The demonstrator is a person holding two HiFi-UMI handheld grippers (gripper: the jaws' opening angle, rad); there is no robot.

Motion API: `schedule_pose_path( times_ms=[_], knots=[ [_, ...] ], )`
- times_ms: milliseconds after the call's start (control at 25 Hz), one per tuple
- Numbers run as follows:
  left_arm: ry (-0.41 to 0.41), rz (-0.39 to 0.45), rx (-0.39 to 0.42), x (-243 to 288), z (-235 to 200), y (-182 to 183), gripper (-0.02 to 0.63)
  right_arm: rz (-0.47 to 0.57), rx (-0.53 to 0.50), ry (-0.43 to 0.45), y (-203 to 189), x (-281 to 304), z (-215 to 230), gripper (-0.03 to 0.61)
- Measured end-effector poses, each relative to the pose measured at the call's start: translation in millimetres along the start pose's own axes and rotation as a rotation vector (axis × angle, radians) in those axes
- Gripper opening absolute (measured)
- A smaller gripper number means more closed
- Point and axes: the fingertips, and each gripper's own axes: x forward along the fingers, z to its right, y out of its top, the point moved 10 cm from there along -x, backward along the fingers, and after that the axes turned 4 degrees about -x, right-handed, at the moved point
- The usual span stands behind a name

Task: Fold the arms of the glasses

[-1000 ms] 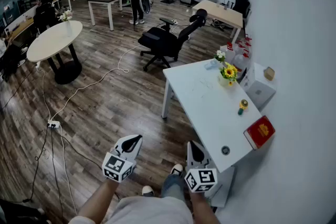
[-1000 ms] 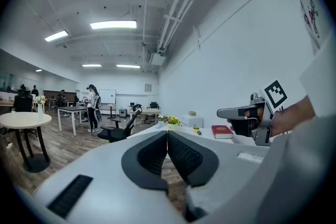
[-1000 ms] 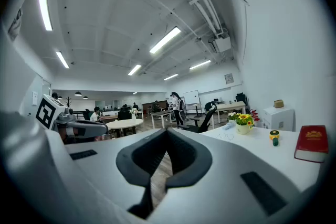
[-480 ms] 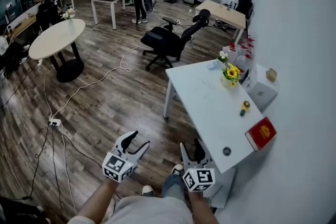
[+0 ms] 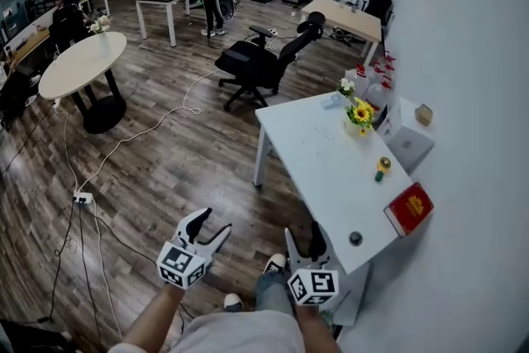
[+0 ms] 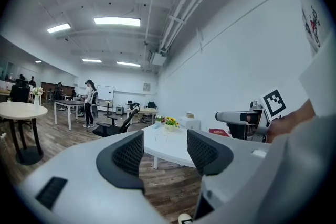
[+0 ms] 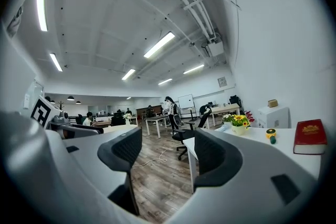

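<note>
White marker cubes top both tools low in the head view. My left gripper [image 5: 211,226] and right gripper [image 5: 304,234] have just been opening and now stand spread, with nothing between the jaws. The table [image 5: 322,178] starts at 1 o'clock of the right one. A red book [image 5: 408,208] lies on its near right corner. Flowers [image 5: 359,112] stand at its far end. At their 8 o'clock is a faint thin shape, perhaps the glasses [image 5: 318,128], too small to tell. A black chair [image 5: 260,62] stands beyond at 12 o'clock.
</note>
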Motion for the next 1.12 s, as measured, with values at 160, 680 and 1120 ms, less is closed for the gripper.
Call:
schedule_pose_path(
  times_ms=[160,680,1120],
  knots=[
    [-0.016,-0.018,-0.020,28,-8,0,0.242,-0.007,0.013,-0.028,4,9,17,0.296],
    [-0.101,-0.043,-0.026,186,-51,27,0.241,-0.025,0.058,-0.093,11,118,114,0.290],
    [-0.092,-0.062,-0.017,330,-82,64,0.241,-0.014,0.075,-0.076,32,234,228,0.282]
  ],
)
